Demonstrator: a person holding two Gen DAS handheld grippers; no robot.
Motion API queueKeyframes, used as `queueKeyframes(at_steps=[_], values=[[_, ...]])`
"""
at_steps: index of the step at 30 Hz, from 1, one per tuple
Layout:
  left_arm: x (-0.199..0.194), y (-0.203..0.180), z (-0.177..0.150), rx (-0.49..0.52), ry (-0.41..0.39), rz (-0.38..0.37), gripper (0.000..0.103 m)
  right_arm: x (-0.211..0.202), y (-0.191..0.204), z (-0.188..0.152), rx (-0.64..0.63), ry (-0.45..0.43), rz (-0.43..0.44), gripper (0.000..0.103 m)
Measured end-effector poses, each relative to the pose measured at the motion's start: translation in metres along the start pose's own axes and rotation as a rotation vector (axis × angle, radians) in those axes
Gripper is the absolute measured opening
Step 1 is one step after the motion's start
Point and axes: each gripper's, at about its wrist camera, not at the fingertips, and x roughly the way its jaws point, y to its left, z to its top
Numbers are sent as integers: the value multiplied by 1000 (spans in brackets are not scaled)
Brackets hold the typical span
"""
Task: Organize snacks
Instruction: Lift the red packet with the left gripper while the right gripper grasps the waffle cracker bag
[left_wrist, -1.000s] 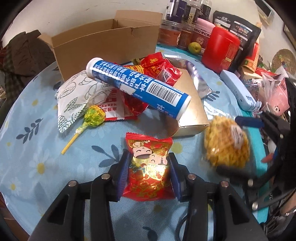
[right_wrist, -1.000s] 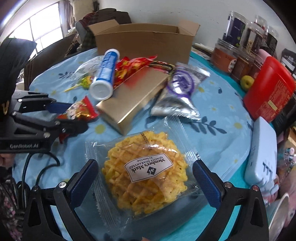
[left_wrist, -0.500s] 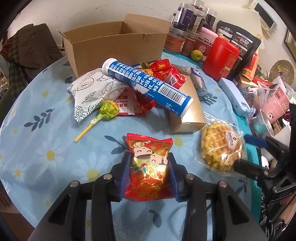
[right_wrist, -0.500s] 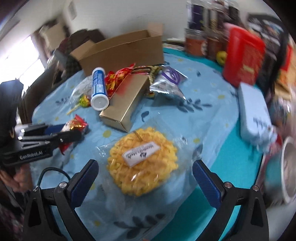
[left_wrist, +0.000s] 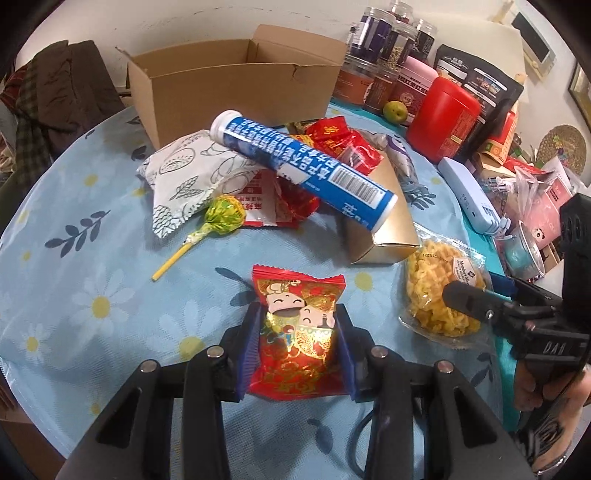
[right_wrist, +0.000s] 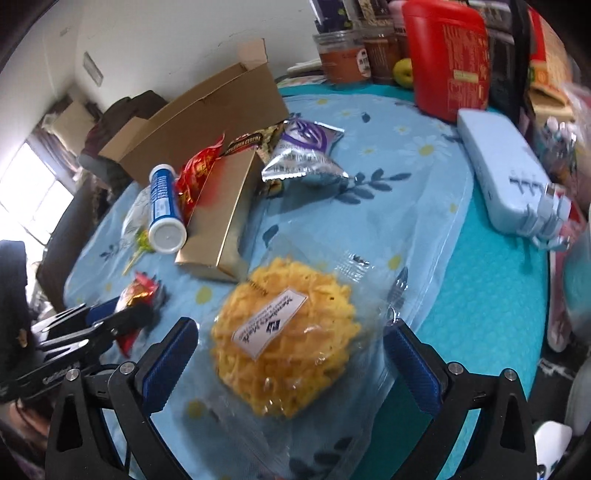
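Observation:
My left gripper is shut on a red and gold snack packet and holds it over the blue flowered tablecloth. My right gripper is open, its blue pads on either side of a clear-wrapped yellow waffle without touching it. The waffle also shows in the left wrist view. An open cardboard box stands at the back. In front of it lie a blue tube, a gold box, a green lollipop, a white leaf-print pouch and red packets.
Jars, a red canister, a green fruit and a black bag stand at the back right. A pale blue case lies by the table's right edge. A purple and silver packet lies behind the gold box.
The left gripper has risen and pulled back with the red packet still in it. The right gripper has swung and tilted over the waffle, still open.

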Motion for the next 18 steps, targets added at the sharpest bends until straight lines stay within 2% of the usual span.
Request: queueKeyframes(at_steps=[2,5,12,15,16,17,18], values=[[-1,3,0,-7,-3,2,38,-2,11,-3,-59,-17,-49,94],[-1,5,1,-15,-2,7,38,-7,14,-5,-88,-28,-84,88],[1,4,3,-15,-1,1,38,-22,22,-13,-110,-39,-127,86],[0,6,3,-22,-4,-3,38,-26,25,-11,-90,-22,-102,90],[0,7,4,-25,-4,-3,38,-24,26,-10,-81,-16,-90,99],[0,8,4,-27,-5,-3,38,-21,27,-8,-73,-12,-84,103],[1,10,4,-30,-5,-1,38,-16,27,-6,-53,-5,-86,103]])
